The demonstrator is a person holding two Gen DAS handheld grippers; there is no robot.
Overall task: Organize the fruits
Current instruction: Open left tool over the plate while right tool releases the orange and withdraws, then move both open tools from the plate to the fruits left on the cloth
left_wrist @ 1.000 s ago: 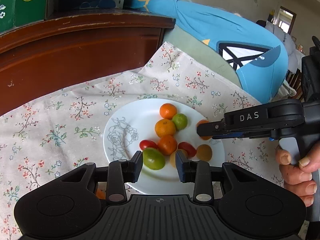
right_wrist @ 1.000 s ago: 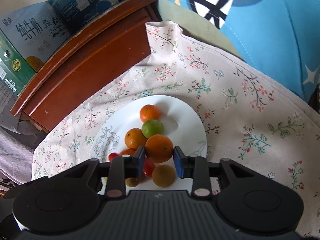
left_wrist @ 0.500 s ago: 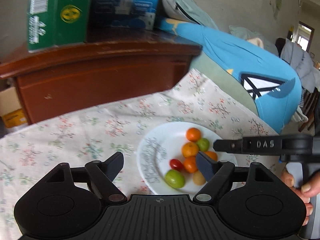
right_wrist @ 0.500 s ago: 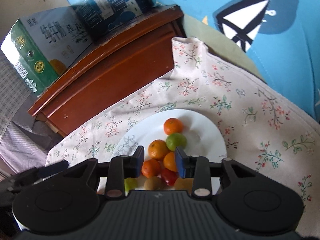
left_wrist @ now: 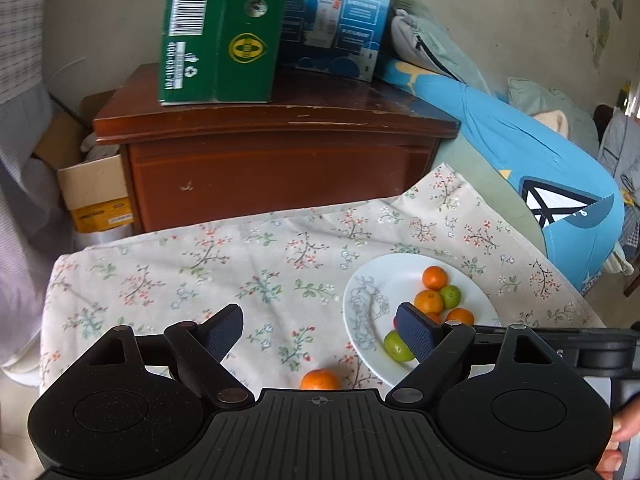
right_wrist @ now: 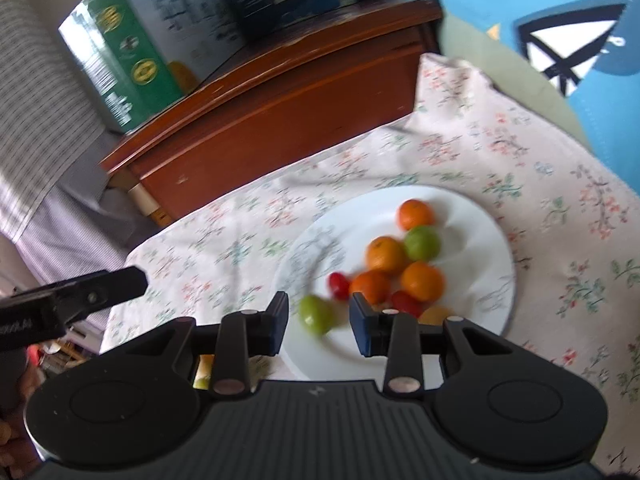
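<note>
Your left gripper (left_wrist: pixel 319 332) hangs over the floral tablecloth (left_wrist: pixel 224 264) with its jaws opening wide and nothing between them but bare cloth. Your right gripper (right_wrist: pixel 319 317) holds its jaws at a narrow gap, pads clear of everything; the green fruit (right_wrist: pixel 316 314) you see through that gap lies on the plate beyond, untouched.

Count the fruit on the round white plate (right_wrist: pixel 480 220) from the right wrist view: four orange mandarins, the farthest one (right_wrist: pixel 415 214) near the back rim, two smooth green round fruits, the second (right_wrist: pixel 422 243) among the mandarins, and two small glossy red tomatoes, one (right_wrist: pixel 339 285) to the left of the pile. A yellowish fruit (right_wrist: pixel 435 314) peeks out behind your right finger; you cannot tell what it is. This view is blurred, so smaller pieces could be hidden.

One more mandarin (left_wrist: pixel 319 380) sits off the plate on the cloth, just beside its near rim, seen in the left wrist view right above the gripper body.

The plate is glossy ceramic with a grey line-drawn flower (left_wrist: pixel 366 304) on its left side. The cloth is beige, matte, printed with small red and green sprigs, and lies in soft folds. Behind it stands one dark red-brown wooden cabinet (left_wrist: pixel 280 160), its top edge chipped, carrying two cardboard cartons: one green (left_wrist: pixel 218 32), one blue (left_wrist: pixel 340 20).
</note>
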